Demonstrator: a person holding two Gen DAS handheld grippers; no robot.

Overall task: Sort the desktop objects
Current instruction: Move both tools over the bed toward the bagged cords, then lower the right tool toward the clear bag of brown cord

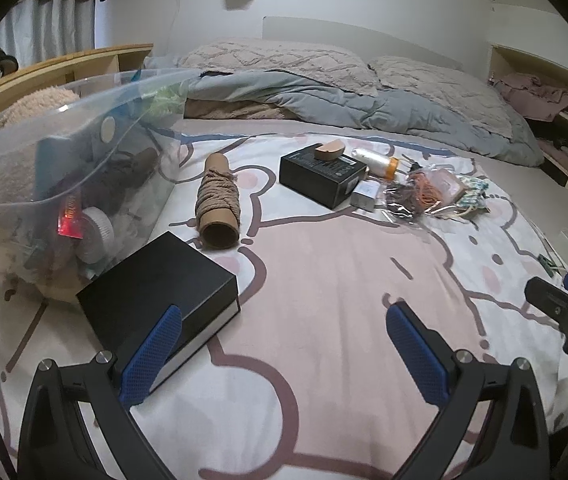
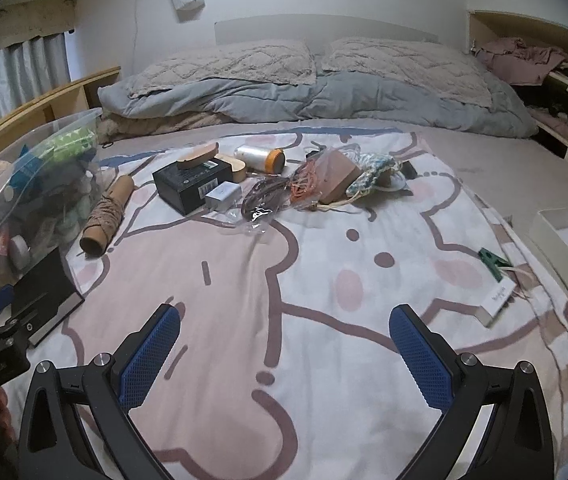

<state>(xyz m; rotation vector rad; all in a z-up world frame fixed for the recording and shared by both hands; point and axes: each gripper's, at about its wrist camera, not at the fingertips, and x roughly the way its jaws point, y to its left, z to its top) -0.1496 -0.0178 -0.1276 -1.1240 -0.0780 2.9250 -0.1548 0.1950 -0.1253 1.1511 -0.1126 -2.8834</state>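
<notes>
Risk as we judge it — the left tongs [image 1: 284, 354] straddle one corner of the black box [image 1: 156, 292], lower left; closing there could tip it. Both tongs wide open, empty; right tongs [image 2: 284, 354] over bare blanket [image 2: 324, 280]. Bin [image 1: 64, 160] upper left, loose clutter [image 2: 304, 184] top centre.

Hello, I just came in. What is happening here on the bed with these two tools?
A person holds two grippers over a bed blanket to sort loose items. Both the left gripper and the right gripper are open and hold nothing. A clear plastic bin at the left already contains several things. Beside it lie a flat black box and a cardboard tube wound with twine. Farther back, a smaller black box and some bags sit unsorted.
</notes>
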